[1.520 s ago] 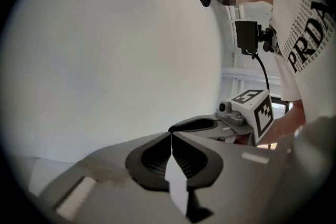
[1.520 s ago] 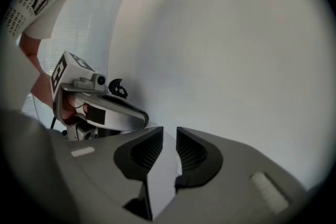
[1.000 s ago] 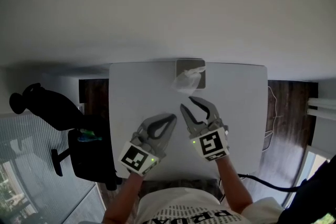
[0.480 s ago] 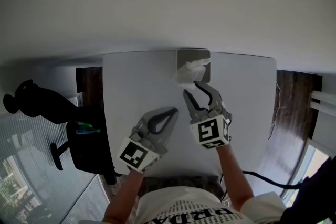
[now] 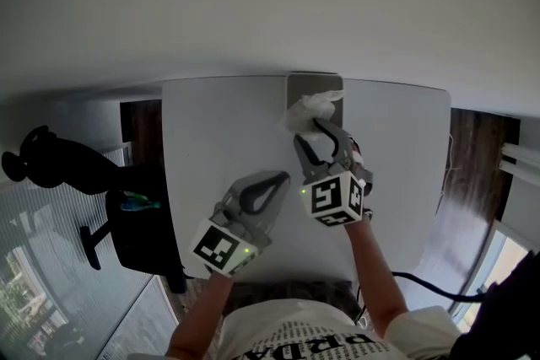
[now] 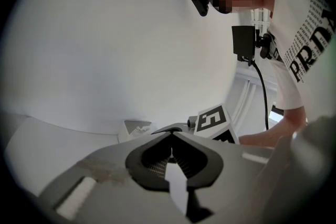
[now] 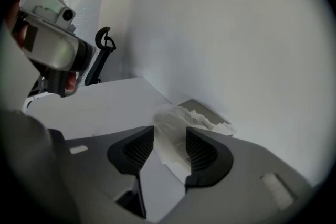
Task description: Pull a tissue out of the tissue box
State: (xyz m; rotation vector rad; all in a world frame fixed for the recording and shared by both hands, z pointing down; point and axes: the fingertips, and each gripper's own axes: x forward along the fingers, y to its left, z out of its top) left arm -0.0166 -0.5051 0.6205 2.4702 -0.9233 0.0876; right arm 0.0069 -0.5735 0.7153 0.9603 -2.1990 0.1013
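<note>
A grey tissue box (image 5: 314,87) stands at the far edge of the white table (image 5: 211,131), against the wall. A crumpled white tissue (image 5: 302,114) sticks out of it toward me. My right gripper (image 5: 315,135) hovers just in front of the tissue, and its jaws are opening. In the right gripper view the tissue (image 7: 169,128) shows in the gap between the pads without touching them, with the box (image 7: 206,111) behind. My left gripper (image 5: 272,181) is shut and empty over the table's middle. In the left gripper view its jaws (image 6: 171,135) meet, with the box (image 6: 135,127) far beyond.
A black office chair (image 5: 59,169) stands left of the table over dark floor (image 5: 139,126). A black cable (image 5: 426,287) runs at the lower right. The wall rises right behind the box. The person's torso is at the table's near edge.
My right gripper has moved forward and down to the tissue, and its jaws have spread wider. The left gripper has sunk slightly and stays shut.
</note>
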